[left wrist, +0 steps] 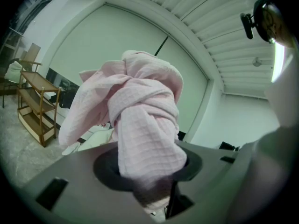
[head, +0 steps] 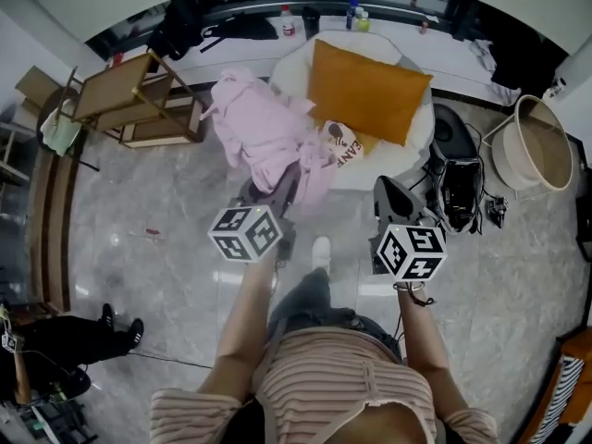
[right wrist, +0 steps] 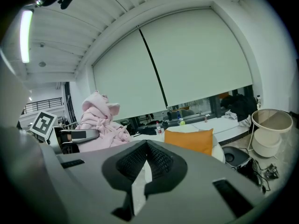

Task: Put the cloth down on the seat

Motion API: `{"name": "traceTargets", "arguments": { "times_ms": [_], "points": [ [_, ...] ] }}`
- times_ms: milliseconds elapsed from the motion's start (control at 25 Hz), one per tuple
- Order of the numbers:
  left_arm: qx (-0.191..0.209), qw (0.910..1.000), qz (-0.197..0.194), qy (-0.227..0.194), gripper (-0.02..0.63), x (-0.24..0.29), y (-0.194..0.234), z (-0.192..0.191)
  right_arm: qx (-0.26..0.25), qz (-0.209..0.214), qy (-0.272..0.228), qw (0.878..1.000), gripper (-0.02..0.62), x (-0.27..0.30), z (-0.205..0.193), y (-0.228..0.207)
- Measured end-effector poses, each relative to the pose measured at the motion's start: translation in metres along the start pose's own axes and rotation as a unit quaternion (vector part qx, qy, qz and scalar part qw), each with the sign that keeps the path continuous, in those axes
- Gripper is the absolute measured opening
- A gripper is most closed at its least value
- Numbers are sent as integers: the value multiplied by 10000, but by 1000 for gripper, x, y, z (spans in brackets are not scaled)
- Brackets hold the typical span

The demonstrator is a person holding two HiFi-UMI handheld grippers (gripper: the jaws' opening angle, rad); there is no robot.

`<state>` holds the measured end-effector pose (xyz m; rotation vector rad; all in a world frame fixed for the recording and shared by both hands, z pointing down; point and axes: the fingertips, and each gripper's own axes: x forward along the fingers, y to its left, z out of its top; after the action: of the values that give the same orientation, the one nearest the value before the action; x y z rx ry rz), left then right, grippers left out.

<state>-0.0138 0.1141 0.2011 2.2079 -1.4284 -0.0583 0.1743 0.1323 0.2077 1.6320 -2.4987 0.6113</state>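
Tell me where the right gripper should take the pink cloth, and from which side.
Take the loose fold hanging on the right side of the pink cloth, coming from the right. The left gripper is shut on the bunched middle, so that drape is the free, thin part the right gripper's jaws likely fit.

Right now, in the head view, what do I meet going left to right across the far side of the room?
shelf → cloth → cushion → bucket
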Motion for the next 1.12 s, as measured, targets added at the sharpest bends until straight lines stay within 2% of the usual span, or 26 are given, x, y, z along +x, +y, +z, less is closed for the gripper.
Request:
{"name": "traceTargets", "arguments": {
  "times_ms": [320, 640, 920, 1120],
  "points": [
    [-155, 9998, -11, 109, 181, 59, 42, 28, -2, -79, 228, 9997, 8, 74, 19, -13],
    [-333, 9992, 13, 209, 181, 96, 69, 32, -50, -186, 421, 9989, 8, 116, 21, -26],
    [-490, 9982, 215, 266, 181, 125, 92, 29, -57, 34, 676, 9977, 8, 156, 15, -34],
    [-588, 9970, 428, 261, 181, 155, 111, 34, -149, 320, 826, 9960, 8, 200, 26, -39]
  ]
}}
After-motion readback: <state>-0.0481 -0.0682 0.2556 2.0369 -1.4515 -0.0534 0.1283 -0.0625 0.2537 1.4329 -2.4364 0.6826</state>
